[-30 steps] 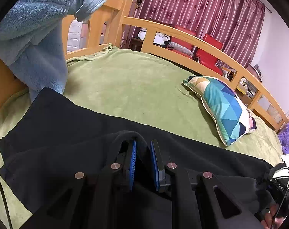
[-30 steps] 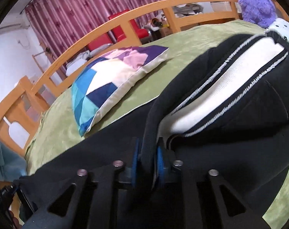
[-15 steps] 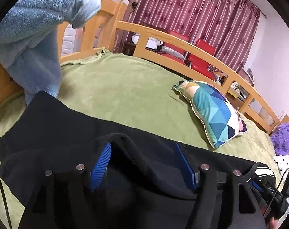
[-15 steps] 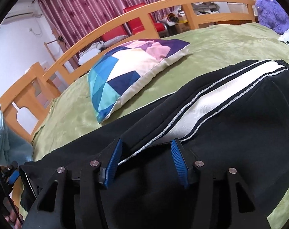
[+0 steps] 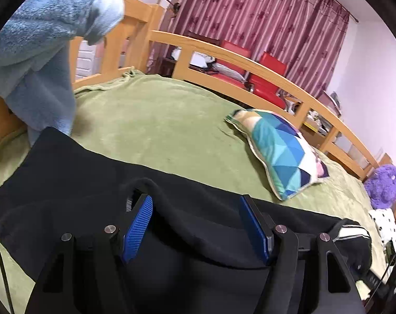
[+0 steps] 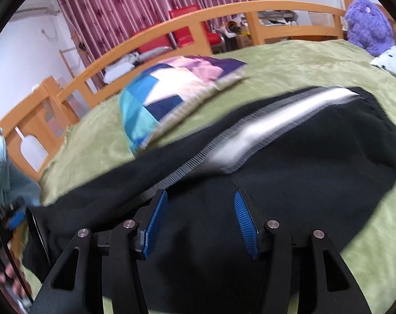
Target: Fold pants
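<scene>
Black pants with a white side stripe lie flat across the green bed cover, folded lengthwise. My left gripper is open just above the leg end of the pants, where a small ridge of cloth stands by its left pad. My right gripper is open over the waist end, holding nothing. The striped waistband also shows at the far right of the left wrist view.
A patterned blue cushion lies on the green bed cover beyond the pants. A light blue fleece hangs over the wooden bed frame at left. A purple plush toy sits at the far corner. A wooden rail runs behind.
Both grippers were shut on the pants a second ago and have opened. The cloth has dropped flat onto the bed and both grippers have drawn back a little.
</scene>
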Action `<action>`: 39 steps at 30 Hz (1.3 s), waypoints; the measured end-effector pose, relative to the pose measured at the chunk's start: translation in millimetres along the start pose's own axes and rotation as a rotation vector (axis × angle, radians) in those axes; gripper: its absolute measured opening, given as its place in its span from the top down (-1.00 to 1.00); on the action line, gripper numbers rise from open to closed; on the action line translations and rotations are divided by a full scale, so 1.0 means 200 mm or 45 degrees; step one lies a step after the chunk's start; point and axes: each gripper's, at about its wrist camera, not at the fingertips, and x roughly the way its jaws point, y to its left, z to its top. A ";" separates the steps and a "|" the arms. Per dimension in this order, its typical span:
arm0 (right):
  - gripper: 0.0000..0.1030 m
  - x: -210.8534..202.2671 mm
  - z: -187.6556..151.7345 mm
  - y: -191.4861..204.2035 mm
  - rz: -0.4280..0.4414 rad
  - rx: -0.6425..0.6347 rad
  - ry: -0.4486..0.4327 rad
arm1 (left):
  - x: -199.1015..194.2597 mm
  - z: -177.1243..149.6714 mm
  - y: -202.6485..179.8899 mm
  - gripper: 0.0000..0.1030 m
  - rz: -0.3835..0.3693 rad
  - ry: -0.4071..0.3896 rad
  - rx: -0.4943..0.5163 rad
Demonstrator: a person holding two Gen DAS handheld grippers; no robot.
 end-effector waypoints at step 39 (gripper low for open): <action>-0.14 0.11 -0.22 -0.63 0.043 0.499 0.072 | 0.19 -0.50 0.29 -0.41 -0.114 0.408 -0.487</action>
